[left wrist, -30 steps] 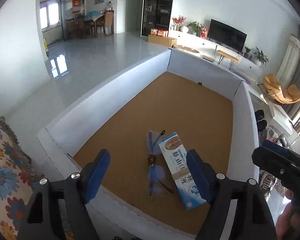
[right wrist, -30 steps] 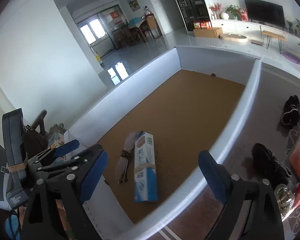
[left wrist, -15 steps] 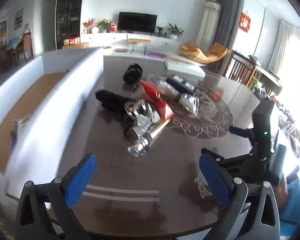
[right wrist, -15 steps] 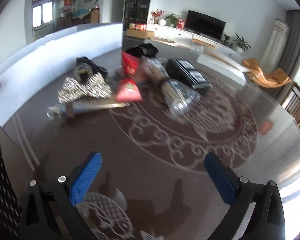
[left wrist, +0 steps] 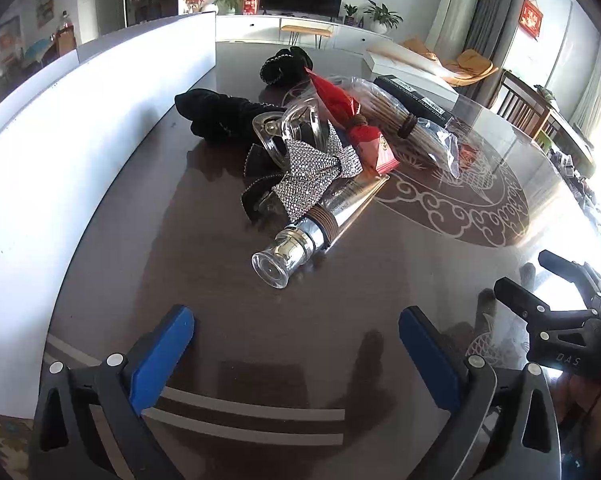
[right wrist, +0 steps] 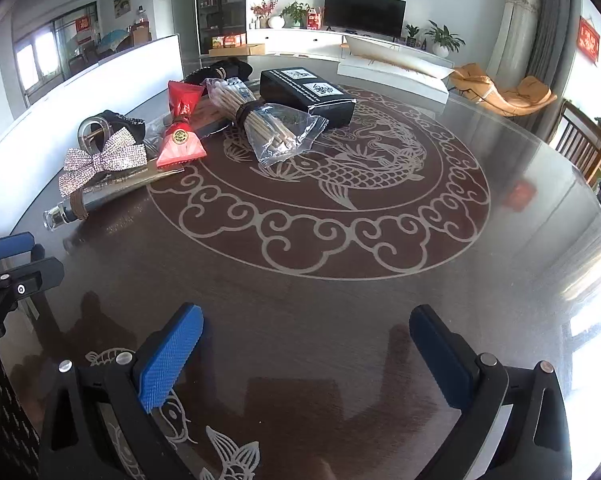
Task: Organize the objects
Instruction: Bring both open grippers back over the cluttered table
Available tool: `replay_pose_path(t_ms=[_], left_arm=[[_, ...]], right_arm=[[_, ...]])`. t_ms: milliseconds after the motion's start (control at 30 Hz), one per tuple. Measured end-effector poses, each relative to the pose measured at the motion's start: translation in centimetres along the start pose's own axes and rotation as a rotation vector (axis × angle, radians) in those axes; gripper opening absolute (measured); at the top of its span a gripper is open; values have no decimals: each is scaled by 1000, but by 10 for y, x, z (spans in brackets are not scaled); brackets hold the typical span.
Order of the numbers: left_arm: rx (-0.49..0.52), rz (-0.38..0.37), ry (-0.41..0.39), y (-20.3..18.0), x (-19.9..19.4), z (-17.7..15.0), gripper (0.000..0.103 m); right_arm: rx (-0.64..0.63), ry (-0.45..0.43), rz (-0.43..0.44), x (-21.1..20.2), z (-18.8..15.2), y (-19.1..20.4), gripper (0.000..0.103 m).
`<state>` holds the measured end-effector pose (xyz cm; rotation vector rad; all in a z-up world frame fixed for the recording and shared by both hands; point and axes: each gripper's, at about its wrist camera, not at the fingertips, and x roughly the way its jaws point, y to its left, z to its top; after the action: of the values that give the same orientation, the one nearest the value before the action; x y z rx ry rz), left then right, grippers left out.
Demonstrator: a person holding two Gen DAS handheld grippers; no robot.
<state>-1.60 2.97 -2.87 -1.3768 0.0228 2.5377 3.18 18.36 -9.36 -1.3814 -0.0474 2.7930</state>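
Note:
A pile of objects lies on the dark round table (right wrist: 340,280): a silver tube with a clear cap (left wrist: 316,224), a rhinestone bow (left wrist: 312,172), a red packet (left wrist: 364,132), a bagged bundle of sticks (right wrist: 268,124), a black box (right wrist: 308,94) and black fabric pieces (left wrist: 220,114). My left gripper (left wrist: 296,348) is open and empty, just short of the tube's cap. My right gripper (right wrist: 306,344) is open and empty over bare table, well short of the pile. The tube (right wrist: 100,196) and bow (right wrist: 100,164) show at the left in the right wrist view.
A white-walled box (left wrist: 80,128) stands along the table's left side. A flat white box (right wrist: 392,72) lies at the far edge. My right gripper shows at the right edge of the left wrist view (left wrist: 556,312). Chairs stand at the far right.
Both grippers have swung from above the white-walled box, where glasses and a toothpaste box lie, to the table. The left gripper has come closer to the silver tube.

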Motion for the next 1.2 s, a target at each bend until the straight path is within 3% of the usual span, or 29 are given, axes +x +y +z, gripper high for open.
replay_pose_path(t_ms=[133,400,567,700,900,1067,1200], left_arm=[[66,81,15,-12,6,-3,103],[-8,-8,-3,3,-3,-2,103],[-41,8,-173,9,-50,-2,103],[-102,-105,-202,12,-82,-6,103],[-116,-159,-229,4,-109,11,103],[-84,-131,-209,-3,-101,24,103],[-108,-101,-204,7,-82,13,103]], right_arm=[[21,10,14,2,0,-3,103],[21,10,15,2,0,-2,103],[21,10,15,2,0,-3,103],[21,10,15,2,0,-3,103],[21,10,15,2,-1,-3,103],[22,10,16,2,-1,-3,103],[22,10,15,2,-1,-2,103]])
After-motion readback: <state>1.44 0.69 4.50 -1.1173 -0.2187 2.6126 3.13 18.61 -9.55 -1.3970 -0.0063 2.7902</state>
